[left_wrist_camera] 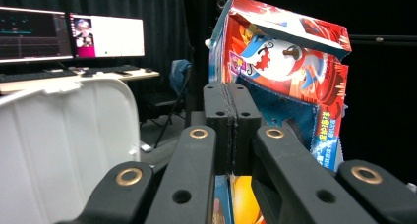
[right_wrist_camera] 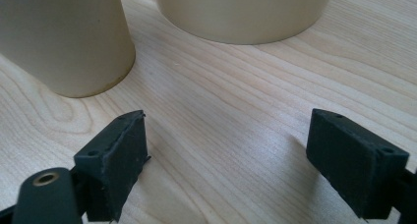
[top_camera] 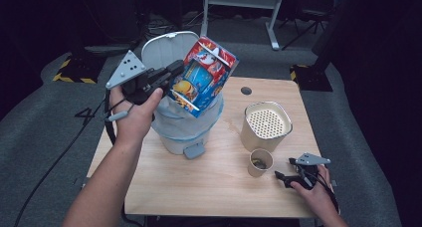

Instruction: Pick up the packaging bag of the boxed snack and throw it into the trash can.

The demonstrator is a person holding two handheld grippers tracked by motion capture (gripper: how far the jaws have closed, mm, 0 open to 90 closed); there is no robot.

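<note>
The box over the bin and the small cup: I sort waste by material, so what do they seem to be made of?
The box held by the left gripper looks like thin printed cardboard with a slightly glossy finish: bright red and blue print, creased panels and bent flaps. The cup looks like matt beige paper, going by its thin rim and plain dull wall, though plastic can't be ruled out.

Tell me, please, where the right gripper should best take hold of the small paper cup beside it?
Probably the side wall of the small paper cup, approached level from its right, where the open right gripper rests on the table. The cup stands upright, round and narrow, and the big beige container crowds its far side.
</note>
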